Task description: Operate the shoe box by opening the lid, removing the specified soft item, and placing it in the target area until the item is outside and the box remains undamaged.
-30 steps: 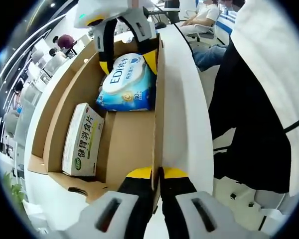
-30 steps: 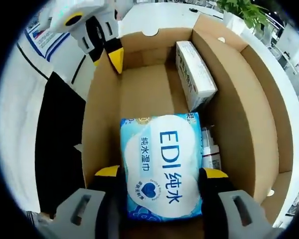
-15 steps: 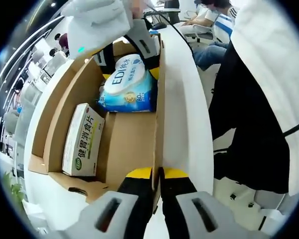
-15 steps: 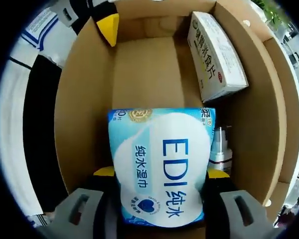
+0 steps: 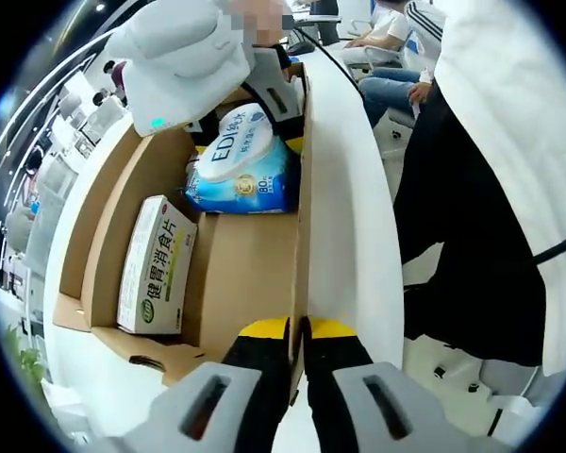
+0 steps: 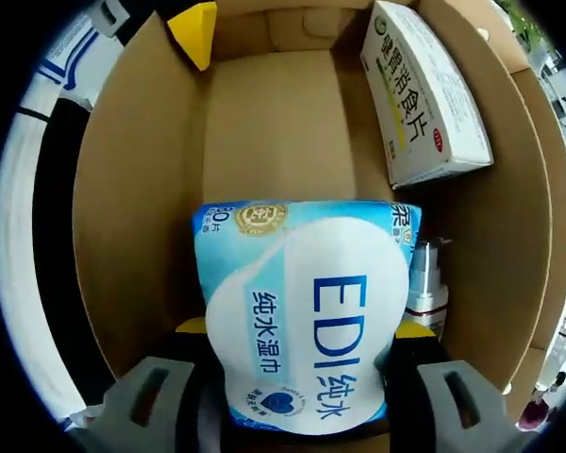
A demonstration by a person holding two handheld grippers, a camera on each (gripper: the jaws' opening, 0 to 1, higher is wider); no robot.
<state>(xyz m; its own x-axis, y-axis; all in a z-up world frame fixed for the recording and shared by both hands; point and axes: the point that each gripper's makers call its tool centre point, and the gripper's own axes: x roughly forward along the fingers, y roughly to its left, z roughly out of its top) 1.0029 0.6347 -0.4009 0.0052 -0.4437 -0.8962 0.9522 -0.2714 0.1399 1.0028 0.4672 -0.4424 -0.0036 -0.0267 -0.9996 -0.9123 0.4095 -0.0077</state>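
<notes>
— What does the left gripper (image 5: 297, 330) hold?
— Its jaws are clamped together on the near wall of the open shoe box (image 5: 245, 274), at six o'clock. A white carton (image 5: 158, 264) lies at nine o'clock.
— And the wet-wipe pack (image 6: 307, 321)?
— Inside the box, pinched between the right gripper (image 6: 302, 330) jaws, beside a small bottle (image 6: 424, 288) at three o'clock.

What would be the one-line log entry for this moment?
left tool: shut on box wall | right tool: shut on wipes pack | pack: inside box | white carton: in box
</notes>
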